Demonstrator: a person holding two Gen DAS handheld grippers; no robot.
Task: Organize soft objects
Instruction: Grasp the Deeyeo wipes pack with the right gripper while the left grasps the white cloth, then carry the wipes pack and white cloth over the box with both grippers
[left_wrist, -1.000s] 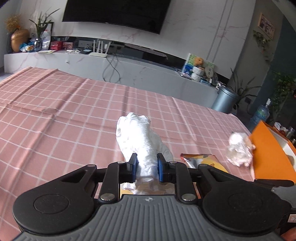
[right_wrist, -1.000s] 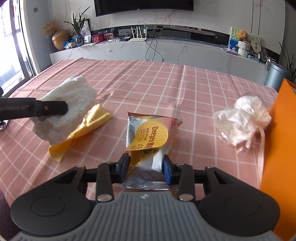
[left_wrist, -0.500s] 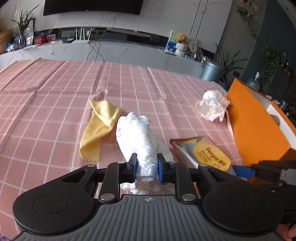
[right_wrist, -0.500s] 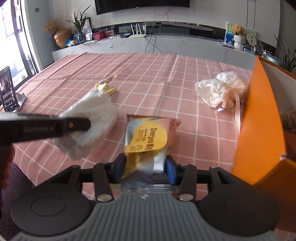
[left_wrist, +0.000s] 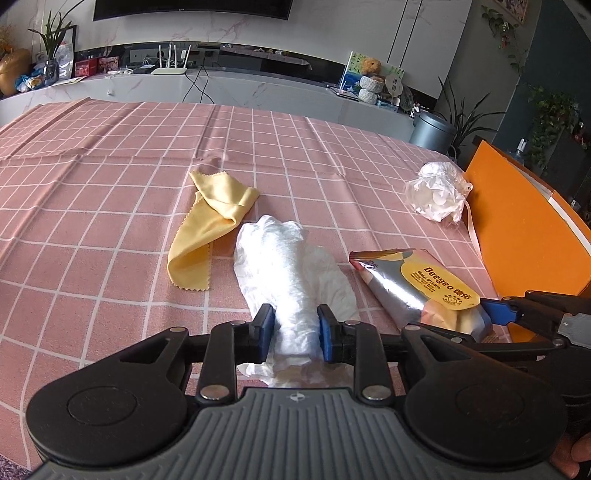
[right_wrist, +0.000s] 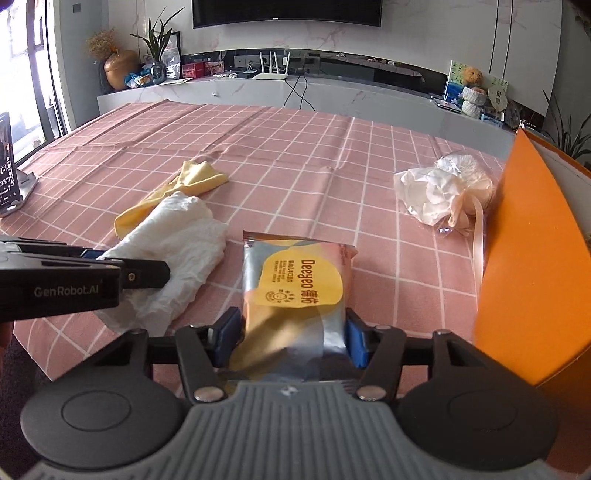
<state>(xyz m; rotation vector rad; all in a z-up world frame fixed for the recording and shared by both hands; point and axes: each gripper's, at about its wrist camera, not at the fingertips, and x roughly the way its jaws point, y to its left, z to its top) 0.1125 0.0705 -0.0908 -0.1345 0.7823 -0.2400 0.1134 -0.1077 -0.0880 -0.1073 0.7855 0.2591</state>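
Observation:
My left gripper has its pads against a crumpled white cloth that lies on the pink checked tablecloth; its jaws are opening. My right gripper straddles the near end of a silver and yellow wipes packet, which lies flat on the table. Its jaws are opening too, and the pads stand just off the packet's sides. A yellow cloth lies crumpled just beyond the white cloth. A white mesh bundle with a pale ribbon rests by the orange box.
The orange box's wall stands upright along the table's right side, close to the packet. A phone on a stand is at the left edge. Past the table runs a long white counter with a router, plants and ornaments.
Both grippers came down and across toward the orange box, and the cloth and packet now rest on the table. The jaws of both stand wider than before.

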